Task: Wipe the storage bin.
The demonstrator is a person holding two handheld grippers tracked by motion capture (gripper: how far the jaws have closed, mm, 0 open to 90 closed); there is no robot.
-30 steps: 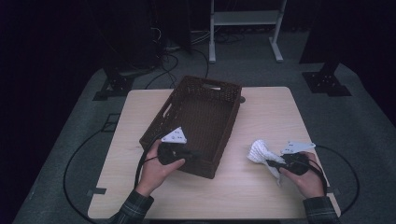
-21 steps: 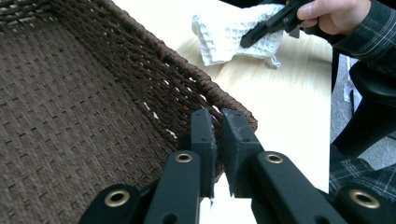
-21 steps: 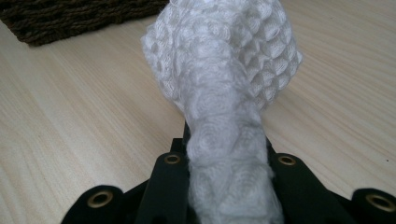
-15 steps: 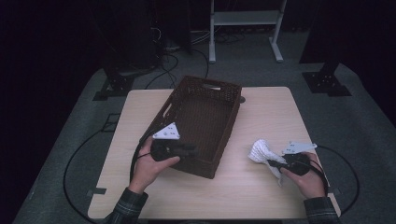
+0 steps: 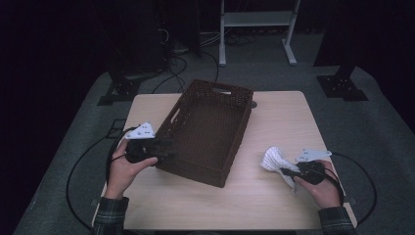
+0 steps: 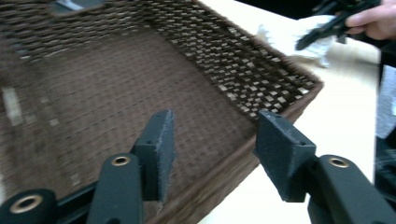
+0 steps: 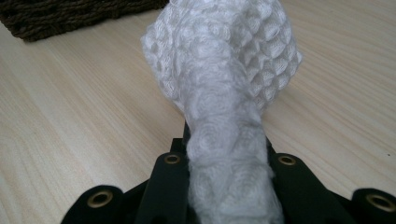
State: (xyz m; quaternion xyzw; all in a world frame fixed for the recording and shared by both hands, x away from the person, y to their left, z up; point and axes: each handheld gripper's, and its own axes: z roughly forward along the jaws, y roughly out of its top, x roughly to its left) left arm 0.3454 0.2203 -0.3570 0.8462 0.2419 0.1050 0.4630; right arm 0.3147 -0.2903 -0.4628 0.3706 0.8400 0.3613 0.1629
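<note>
Left gripper [image 5: 164, 148], at the basket's [image 5: 208, 132] left wall: jaws apart and just been opening, nothing between them; in the left gripper view the pads straddle the near rim without pressing it. Risk: judged likely to catch the woven rim if it drifts inward, which would drag or tip the basket on the table. Basket: dark brown wicker, rectangular, empty, handle cut-outs in the end walls, set at a slant near the table's centre. Cloth [image 5: 275, 160]: white, textured, bunched, to the right of the basket and apart from it, lower end pinched in the right gripper [image 5: 285, 171], upper part standing loose above the wood. Risk: the grip takes only a narrow neck of fabric, so the cloth may slip out when lifted, or its free end may snag on the basket rim and hang outside. Table [image 5: 279, 112]: pale wood grain, rounded corners. Room, beyond the basket: grey floor mat, black cables, dark stand feet, a white metal frame [image 5: 257, 22] at the far side, background unlit.
</note>
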